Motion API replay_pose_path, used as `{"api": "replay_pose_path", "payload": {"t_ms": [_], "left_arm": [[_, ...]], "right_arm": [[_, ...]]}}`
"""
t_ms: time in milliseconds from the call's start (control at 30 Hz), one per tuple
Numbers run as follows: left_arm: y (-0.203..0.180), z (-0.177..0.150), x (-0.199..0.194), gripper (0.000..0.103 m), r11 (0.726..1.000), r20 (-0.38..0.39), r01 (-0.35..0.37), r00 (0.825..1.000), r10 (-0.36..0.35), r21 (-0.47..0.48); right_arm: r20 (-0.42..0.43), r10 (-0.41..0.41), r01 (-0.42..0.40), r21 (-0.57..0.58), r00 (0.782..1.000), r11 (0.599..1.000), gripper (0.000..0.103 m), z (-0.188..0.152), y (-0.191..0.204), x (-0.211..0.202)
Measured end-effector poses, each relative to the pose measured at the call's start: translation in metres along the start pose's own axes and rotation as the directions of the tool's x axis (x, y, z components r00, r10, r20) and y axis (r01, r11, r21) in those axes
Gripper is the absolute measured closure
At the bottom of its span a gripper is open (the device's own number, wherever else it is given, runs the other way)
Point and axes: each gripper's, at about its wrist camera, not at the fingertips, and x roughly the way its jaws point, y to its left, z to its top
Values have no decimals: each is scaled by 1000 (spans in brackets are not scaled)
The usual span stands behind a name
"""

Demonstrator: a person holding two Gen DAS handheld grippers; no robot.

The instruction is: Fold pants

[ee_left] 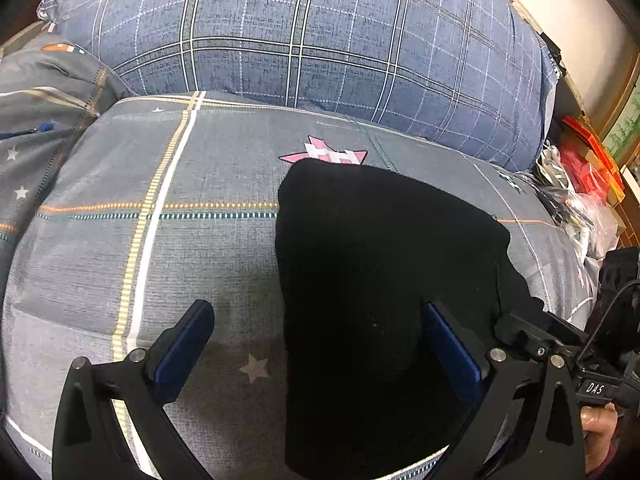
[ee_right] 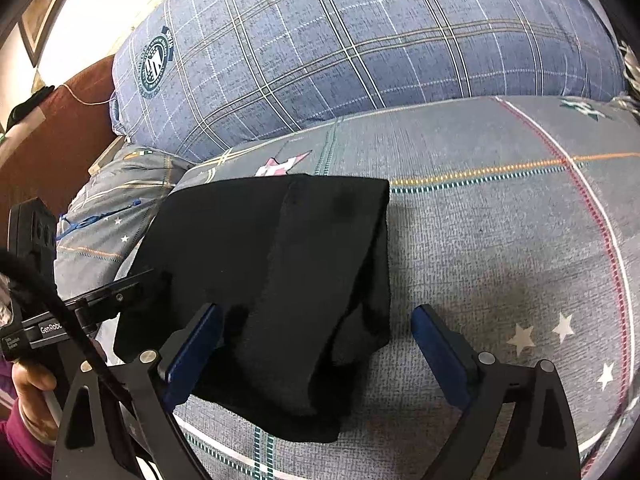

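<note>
**Pants lie folded on the grey bedspread, both grippers released**

Pants (ee_left: 380, 280), black and folded into a compact bundle, rest on a grey bedspread (ee_left: 192, 248) patterned with stars and dashed stripes. Nearest in the left wrist view, the left gripper (ee_left: 320, 352) hangs spread wide, grasping nothing: its left blue pad is over bare bedspread, its right pad over the black cloth. In the right wrist view the right gripper (ee_right: 316, 352) is likewise released, its left pad above the near edge of the bundle, its right pad above bare bedspread; whether any pad touches the fabric is unclear. Each view catches the other gripper at its edge, with a hand (ee_right: 30, 384) holding the handle. Farther off, a pink star print (ee_left: 324, 154) peeks out just past the pants' far edge. Beyond that, a large blue plaid pillow (ee_left: 320, 32) rises across the back. At far right in the left view sit red boxes (ee_left: 592, 160) and plastic bags.
</note>
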Motion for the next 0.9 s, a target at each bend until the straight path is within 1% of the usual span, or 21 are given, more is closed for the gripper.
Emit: {"api": "replay_pose_path", "payload": {"t_ms": [167,433,633,700,733,767,800,833,867,900], "left_arm": [[1,0,6,1,1000,-6,15,1000,-15,-14],[0,-3,14,1,997,-22,56,998,-57,-46],[-5,-6,15,1,998,-11,59,998,-59,-22],[-5,-6,16,1,997,-14,71,997,-71,-15],[-5,-6,16,1,997,-15,72,997,-72,-10],[-5,-7,16,1,997,-14,72,997,-72,-3],[-6,-8,15,10,997,-9,83,996,-83,1],[-8,-8,13,28,994,-7,105,994,-105,5],[-11,-9,11,29,991,-7,130,992,-130,14],[-15,-10,6,35,993,4,110,994,-110,33]], "right_arm": [[-5,5,-5,-8,1000,1000,4,0,0,3],[1,-5,5,-35,1000,999,0,0,7,8],[8,12,-12,-32,1000,999,0,0,6,9],[23,39,-39,-18,999,999,1,-1,6,9],[29,73,-73,-13,997,997,16,-2,6,9],[31,66,-66,-17,997,998,25,-3,7,9],[37,55,-54,-29,998,998,29,-4,9,8],[40,52,-50,-42,998,998,33,-4,11,8],[47,49,-47,-52,998,998,37,-5,13,5],[56,49,-46,-57,997,997,45,-5,15,2]]}}
